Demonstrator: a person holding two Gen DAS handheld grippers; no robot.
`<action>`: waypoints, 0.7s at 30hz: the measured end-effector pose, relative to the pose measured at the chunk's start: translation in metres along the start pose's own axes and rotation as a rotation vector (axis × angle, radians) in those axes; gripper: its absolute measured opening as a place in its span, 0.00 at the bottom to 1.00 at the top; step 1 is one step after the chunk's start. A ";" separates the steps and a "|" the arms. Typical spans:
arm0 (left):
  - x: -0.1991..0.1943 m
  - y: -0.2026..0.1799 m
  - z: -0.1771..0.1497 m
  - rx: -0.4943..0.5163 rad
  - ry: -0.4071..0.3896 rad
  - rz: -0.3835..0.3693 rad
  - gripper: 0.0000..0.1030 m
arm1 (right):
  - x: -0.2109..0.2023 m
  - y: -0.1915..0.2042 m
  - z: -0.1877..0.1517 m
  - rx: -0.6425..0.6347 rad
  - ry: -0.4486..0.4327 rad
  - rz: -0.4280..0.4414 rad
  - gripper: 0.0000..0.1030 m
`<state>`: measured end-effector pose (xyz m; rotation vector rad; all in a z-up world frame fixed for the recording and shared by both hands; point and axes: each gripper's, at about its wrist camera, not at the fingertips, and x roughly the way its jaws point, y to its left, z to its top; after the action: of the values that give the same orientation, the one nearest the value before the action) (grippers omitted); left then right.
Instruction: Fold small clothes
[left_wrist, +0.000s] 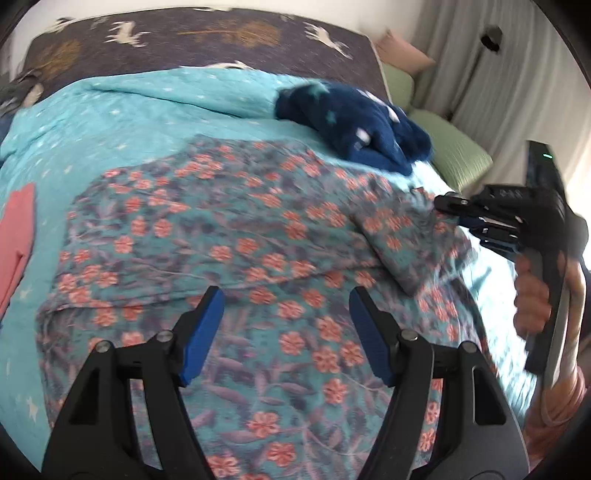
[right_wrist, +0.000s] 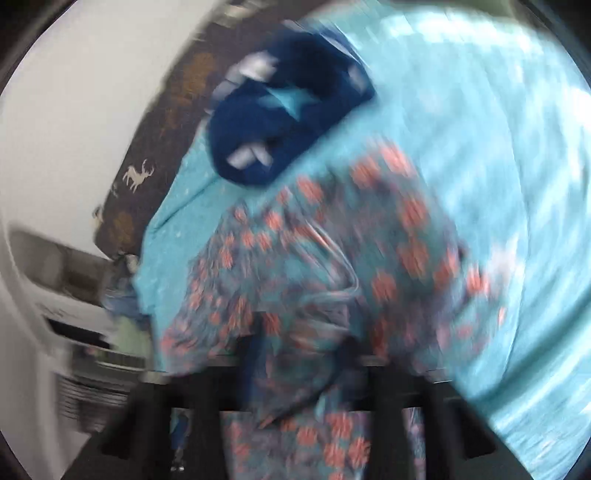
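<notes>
A floral garment (left_wrist: 236, 251), teal with pink flowers, lies spread on a turquoise starred blanket (left_wrist: 122, 110). My left gripper (left_wrist: 286, 321) is open and empty just above its near part. My right gripper (left_wrist: 448, 205) is at the garment's right edge, shut on a fold of the floral cloth. In the right wrist view everything is blurred by motion; the floral garment (right_wrist: 332, 266) drapes over the gripper's fingers and hides them.
A dark blue fleece garment with stars (left_wrist: 354, 122) lies at the far right of the blanket, also in the right wrist view (right_wrist: 280, 122). A pink cloth (left_wrist: 16, 236) lies at the left edge. A dark deer-print bedspread (left_wrist: 207, 37) lies behind. A green cushion (left_wrist: 454, 147) and curtains are at the right.
</notes>
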<state>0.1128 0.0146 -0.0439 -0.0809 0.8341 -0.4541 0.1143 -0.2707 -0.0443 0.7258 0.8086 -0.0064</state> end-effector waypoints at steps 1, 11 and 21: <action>-0.002 0.006 0.001 -0.025 -0.009 0.000 0.69 | -0.006 0.021 -0.006 -0.094 -0.041 0.001 0.12; -0.029 0.072 -0.012 -0.247 -0.040 -0.013 0.73 | 0.012 0.099 -0.086 -0.600 0.240 0.297 0.47; 0.030 0.027 -0.016 -0.130 0.147 -0.096 0.75 | -0.035 0.015 -0.062 -0.377 0.114 0.121 0.51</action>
<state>0.1285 0.0280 -0.0825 -0.2105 1.0071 -0.4996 0.0525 -0.2320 -0.0412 0.4186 0.8431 0.2915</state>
